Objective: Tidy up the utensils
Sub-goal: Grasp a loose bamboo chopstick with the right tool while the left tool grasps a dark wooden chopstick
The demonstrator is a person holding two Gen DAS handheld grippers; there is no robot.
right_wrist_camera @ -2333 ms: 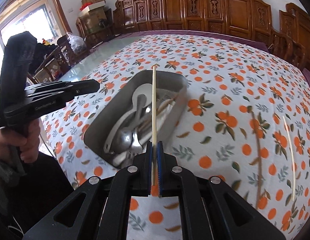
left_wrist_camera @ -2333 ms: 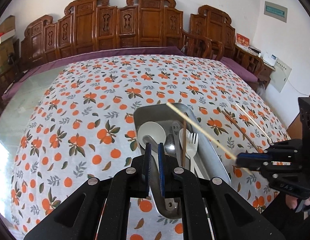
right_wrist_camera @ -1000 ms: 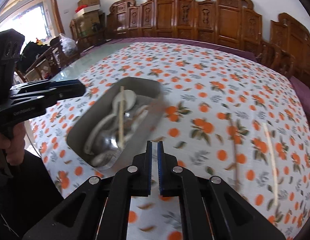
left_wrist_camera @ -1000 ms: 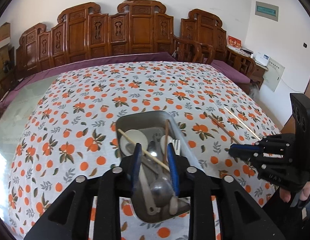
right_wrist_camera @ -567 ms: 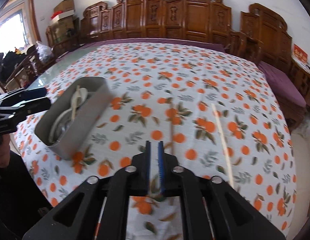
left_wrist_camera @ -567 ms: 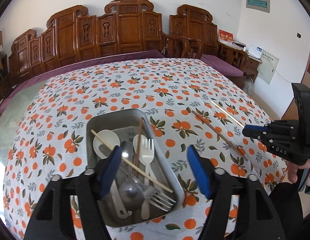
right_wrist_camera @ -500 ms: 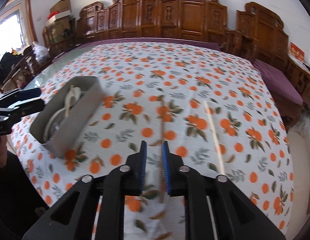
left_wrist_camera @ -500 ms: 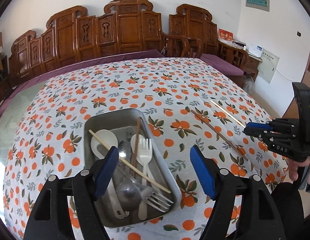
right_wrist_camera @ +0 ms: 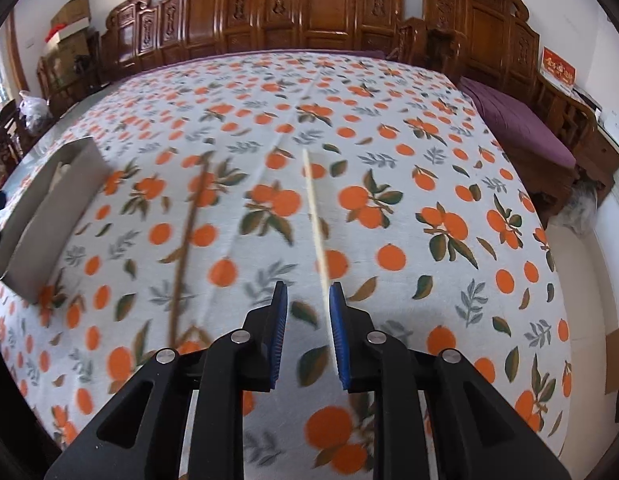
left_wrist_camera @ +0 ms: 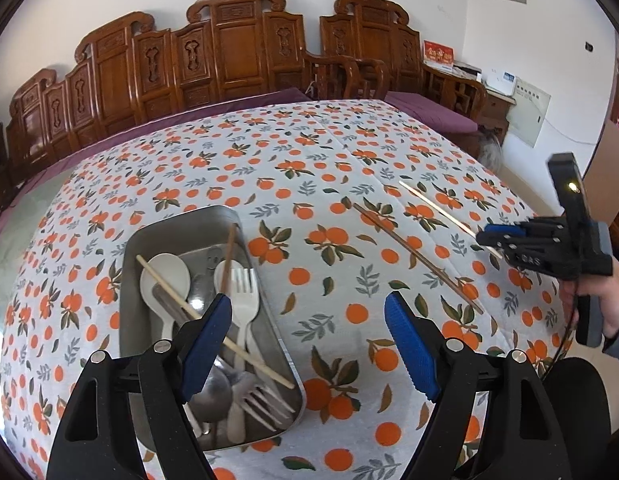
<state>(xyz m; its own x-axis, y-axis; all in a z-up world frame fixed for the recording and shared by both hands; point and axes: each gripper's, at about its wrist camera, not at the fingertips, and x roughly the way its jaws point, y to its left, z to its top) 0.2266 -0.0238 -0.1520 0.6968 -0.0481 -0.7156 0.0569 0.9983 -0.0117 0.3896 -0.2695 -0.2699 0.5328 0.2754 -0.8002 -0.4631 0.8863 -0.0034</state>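
Left gripper (left_wrist_camera: 307, 312): jaws wide and opening, nothing between them, hanging over the table (left_wrist_camera: 309, 168) at lower centre of the left wrist view. Metal tray (left_wrist_camera: 177, 228) sits lower left in that view, holding a white spoon (left_wrist_camera: 165, 276), white fork (left_wrist_camera: 245, 304), a metal fork (left_wrist_camera: 265, 400), a pale chopstick (left_wrist_camera: 213, 316) lying diagonally across the lot and a dark chopstick (left_wrist_camera: 229, 252).

Right gripper (right_wrist_camera: 307, 300): jaws partly apart and opening, light chopstick (right_wrist_camera: 315, 216) runs between them; pads not visibly pressing on it, it lies on the orange-print cloth. Brown chopstick (right_wrist_camera: 187, 236) lies just left of it, blurred. Tray is at the left edge of the right wrist view, well apart from both loose chopsticks. Carved wooden chairs (right_wrist_camera: 329, 8) line the far side.
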